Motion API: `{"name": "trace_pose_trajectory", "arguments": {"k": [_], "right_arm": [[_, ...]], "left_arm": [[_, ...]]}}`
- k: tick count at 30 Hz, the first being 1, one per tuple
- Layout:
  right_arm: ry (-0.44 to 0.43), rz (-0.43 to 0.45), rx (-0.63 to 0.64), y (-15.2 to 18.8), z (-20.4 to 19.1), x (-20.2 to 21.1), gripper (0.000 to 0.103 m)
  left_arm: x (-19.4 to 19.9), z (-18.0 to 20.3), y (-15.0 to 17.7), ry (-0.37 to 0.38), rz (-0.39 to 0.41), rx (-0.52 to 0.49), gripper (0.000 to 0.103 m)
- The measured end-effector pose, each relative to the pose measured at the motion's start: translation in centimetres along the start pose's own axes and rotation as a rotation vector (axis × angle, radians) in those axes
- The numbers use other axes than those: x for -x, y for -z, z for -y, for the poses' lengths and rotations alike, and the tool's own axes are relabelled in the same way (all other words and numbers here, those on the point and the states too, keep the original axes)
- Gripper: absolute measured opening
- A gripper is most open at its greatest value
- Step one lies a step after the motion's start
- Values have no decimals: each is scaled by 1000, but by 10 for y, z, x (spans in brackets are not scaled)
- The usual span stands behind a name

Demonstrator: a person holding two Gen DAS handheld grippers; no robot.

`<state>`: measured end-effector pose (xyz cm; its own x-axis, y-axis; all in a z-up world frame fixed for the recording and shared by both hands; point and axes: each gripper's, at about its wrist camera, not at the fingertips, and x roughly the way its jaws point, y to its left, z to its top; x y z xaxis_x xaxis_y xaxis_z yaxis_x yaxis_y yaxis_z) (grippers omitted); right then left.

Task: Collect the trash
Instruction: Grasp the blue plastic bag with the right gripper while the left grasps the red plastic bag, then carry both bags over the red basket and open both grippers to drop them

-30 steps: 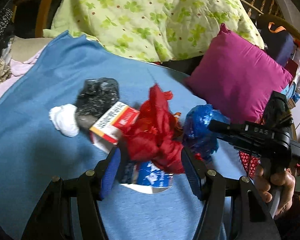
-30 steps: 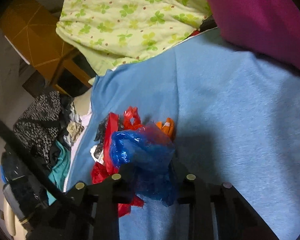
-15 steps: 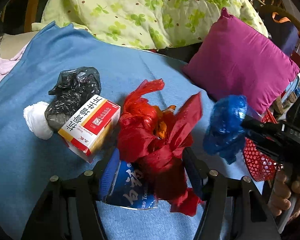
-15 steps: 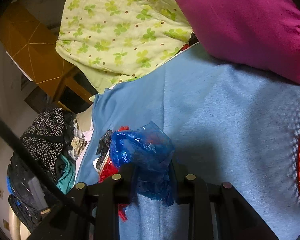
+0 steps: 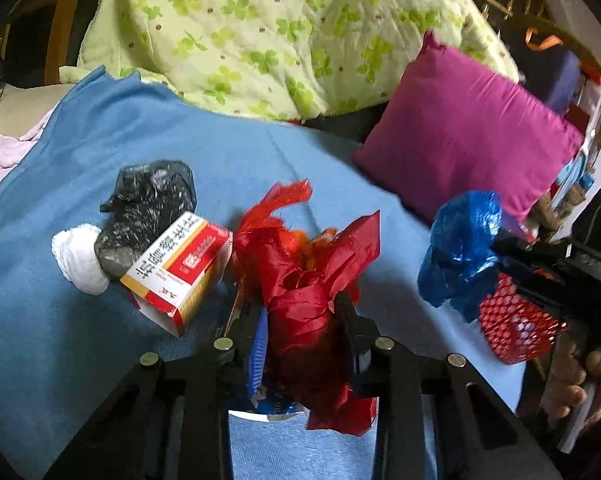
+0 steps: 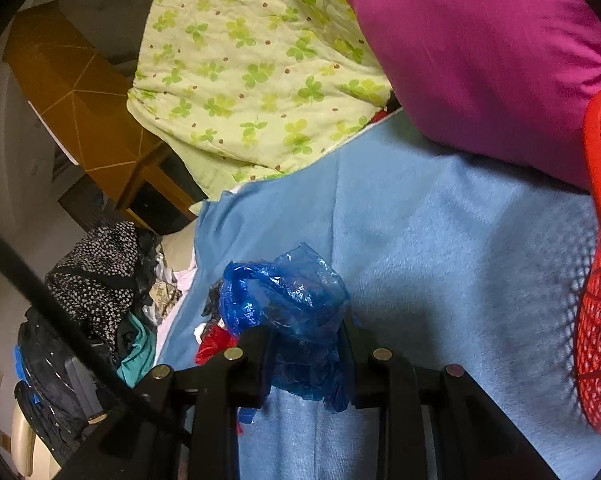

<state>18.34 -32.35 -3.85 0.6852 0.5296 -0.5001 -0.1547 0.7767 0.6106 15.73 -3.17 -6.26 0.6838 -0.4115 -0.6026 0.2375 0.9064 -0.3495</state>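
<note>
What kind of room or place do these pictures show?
Most likely a bedroom: trash lies on a bed covered with a blue blanket, with a clover-print quilt and a magenta pillow behind it.

Left gripper (image 5: 302, 322): black angular frame, round silver screws, ribbed blue pads. Right gripper (image 6: 304, 344): same black frame and screws; black cable (image 6: 60, 320) crosses lower left. Hand (image 5: 580, 380) on grey handle, possibly plastic.

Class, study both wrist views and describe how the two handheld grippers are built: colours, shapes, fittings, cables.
Both are black linkage frames with round silver pivot bolts. The left gripper has ridged blue pads on its fingers. The right gripper shows black fingers, and a black cable crosses its view. From the left view it has a boxy black body with a pistol-style handle.
</note>
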Motion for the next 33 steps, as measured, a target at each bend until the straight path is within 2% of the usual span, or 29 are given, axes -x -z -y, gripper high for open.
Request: {"name": "trace_pose_trajectory", "arguments": {"k": [9, 18, 33], "right_arm": [[-81, 105, 67, -7, -11, 39, 29], [-117, 215, 125, -10, -15, 87, 29], [-102, 389, 92, -16, 26, 167, 29]], "left_arm": [[46, 26, -10, -11, 123, -44, 34], [68, 85, -24, 11, 176, -122, 34], [74, 181, -42, 53, 223, -241, 34]]}}
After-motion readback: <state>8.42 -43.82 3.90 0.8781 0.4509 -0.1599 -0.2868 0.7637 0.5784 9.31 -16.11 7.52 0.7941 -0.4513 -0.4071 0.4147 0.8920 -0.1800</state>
